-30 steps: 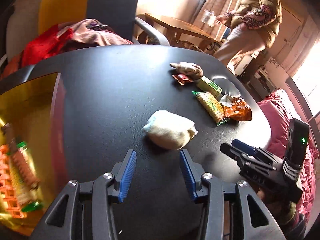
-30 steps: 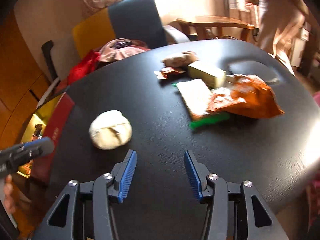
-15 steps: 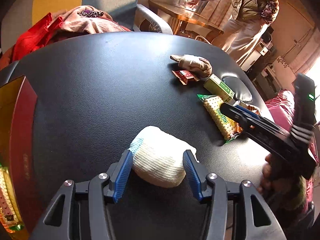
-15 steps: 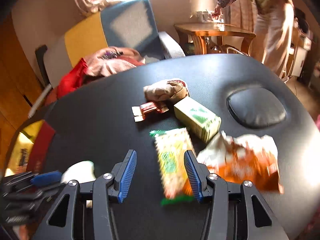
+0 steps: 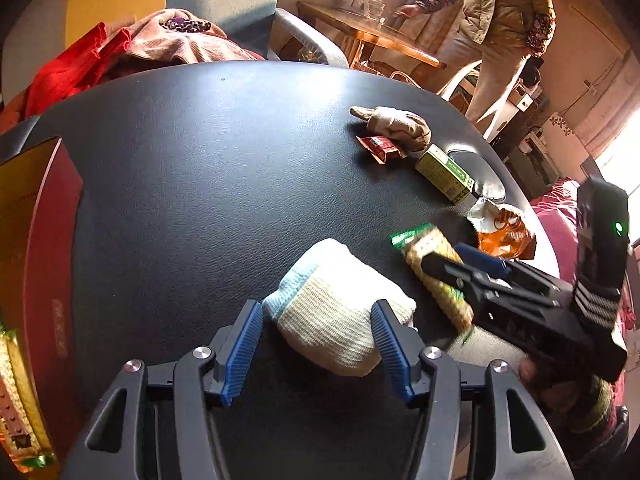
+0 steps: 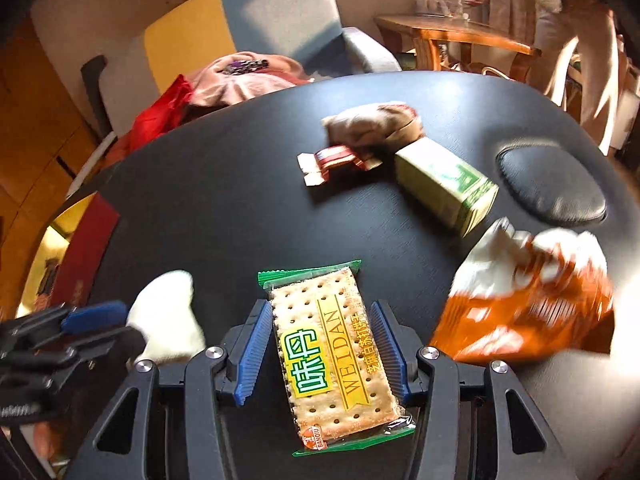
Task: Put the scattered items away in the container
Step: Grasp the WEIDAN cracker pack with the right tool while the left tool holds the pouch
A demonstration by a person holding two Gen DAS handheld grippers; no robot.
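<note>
Left wrist view: left gripper (image 5: 316, 346) spread apart around white rolled cloth (image 5: 340, 308) on black table (image 5: 200, 168), blue pads flanking it, contact unclear. Red-and-gold container (image 5: 40, 240) at far left edge. Right gripper (image 5: 460, 262) straddling cracker packet (image 5: 436, 276).

Right wrist view: right gripper (image 6: 320, 350) open, cracker packet (image 6: 336, 356) lying between pads, not clamped. Orange snack bag (image 6: 528, 300) just right; green box (image 6: 448, 184), red wrapper (image 6: 336, 160), brown glove (image 6: 372, 124) farther off.
</note>
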